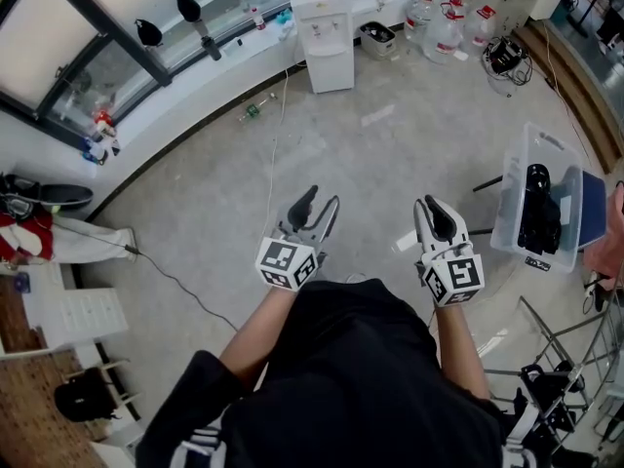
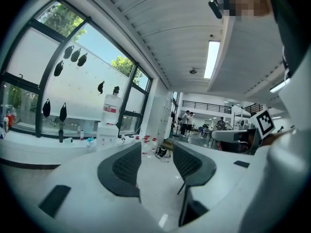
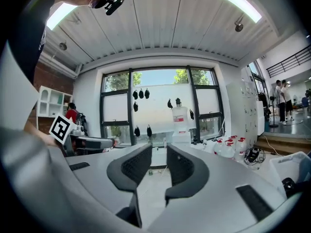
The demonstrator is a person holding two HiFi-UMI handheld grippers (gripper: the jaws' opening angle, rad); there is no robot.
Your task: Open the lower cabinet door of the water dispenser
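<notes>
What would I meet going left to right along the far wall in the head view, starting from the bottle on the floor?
green bottle → water dispenser → small bin → water jugs → tangle of cables

An open lab hall: bare concrete floor, tall windows, spare water jugs

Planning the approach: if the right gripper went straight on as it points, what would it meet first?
Nothing near: the right gripper faces bare floor. Far ahead, its view centres on the white window ledge left of the water dispenser; tilted slightly down, it may reach floor first.
</notes>
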